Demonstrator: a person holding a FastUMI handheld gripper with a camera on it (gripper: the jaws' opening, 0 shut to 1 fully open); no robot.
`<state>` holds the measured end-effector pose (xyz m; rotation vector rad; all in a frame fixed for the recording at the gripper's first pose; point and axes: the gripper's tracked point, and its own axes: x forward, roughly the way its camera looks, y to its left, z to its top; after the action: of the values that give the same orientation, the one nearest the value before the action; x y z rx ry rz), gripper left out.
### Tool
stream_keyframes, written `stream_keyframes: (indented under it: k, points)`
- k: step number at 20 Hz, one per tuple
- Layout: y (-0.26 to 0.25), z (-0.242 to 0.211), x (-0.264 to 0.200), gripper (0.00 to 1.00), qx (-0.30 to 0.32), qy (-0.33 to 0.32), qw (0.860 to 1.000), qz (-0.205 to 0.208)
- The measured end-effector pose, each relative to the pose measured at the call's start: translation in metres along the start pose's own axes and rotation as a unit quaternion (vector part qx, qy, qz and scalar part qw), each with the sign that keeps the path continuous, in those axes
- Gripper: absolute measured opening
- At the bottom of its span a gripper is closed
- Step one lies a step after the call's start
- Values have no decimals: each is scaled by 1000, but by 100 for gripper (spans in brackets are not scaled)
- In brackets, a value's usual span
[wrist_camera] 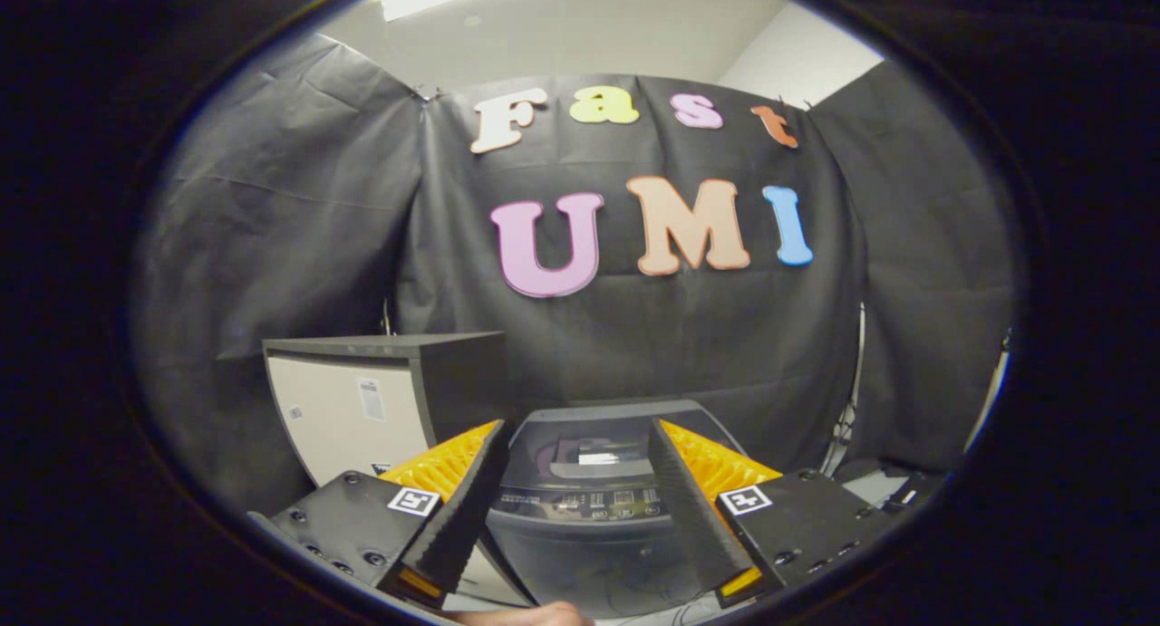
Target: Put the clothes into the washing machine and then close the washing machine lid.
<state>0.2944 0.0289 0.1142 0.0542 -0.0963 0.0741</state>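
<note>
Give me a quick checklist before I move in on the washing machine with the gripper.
1. Gripper open, nothing between fingers: ok.
2. Washing machine straight ahead, seen between the fingers: ok.
3. Lid state, open or closed: cannot tell; it looks down.
4. Clothes located: cannot tell; something purple shows at the lid.
5. Cabinet beside the washer stands apart from the path: ok.

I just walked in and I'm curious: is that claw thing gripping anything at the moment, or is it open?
Gripper: open, holding nothing; its fingers are spread apart, with the washing machine seen beyond, between them.
</note>
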Motion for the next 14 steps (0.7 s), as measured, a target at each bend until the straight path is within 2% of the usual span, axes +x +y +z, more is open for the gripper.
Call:
stream_keyframes:
  k: [2, 5, 8, 14]
  points:
    - [-21, -3, 4, 97, -12, -22, 999, -30]
    - [-19, -34, 4, 97, 18, 8, 1000, -11]
    - [-30, -46, 5, 97, -5, 30, 999, -24]
    - [-29, -53, 12, 97, -26, 50, 998, -15]
